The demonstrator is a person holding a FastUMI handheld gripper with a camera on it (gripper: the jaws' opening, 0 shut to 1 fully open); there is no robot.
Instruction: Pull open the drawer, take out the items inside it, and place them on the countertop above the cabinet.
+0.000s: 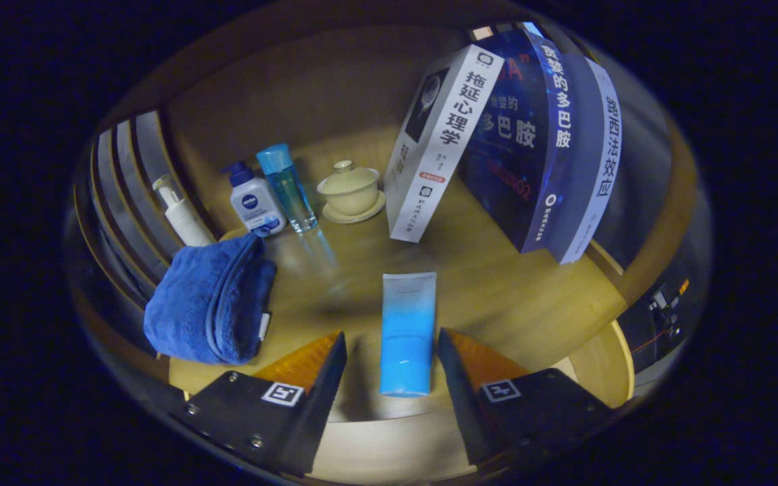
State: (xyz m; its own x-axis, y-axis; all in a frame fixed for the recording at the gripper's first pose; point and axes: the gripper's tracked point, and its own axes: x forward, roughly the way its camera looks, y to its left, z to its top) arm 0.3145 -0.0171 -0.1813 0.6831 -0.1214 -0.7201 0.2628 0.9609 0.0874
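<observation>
table (497, 283): wooden
tube (408, 334): lies flat
towel (210, 307): left of tube
bottles (288, 189), lidded cup (350, 191), books (497, 142): beyond tube

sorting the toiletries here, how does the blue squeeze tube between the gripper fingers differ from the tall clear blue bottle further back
The blue squeeze tube lies flat on the wooden countertop between the open gripper fingers, untouched; the tall clear blue bottle stands upright beyond them. The tube is opaque and flat; the bottle is see-through and round. Both are blue.

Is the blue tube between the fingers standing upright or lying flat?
Lying flat. The blue tube rests lengthwise on the wooden countertop, between the open gripper fingers, which do not press it.
</observation>
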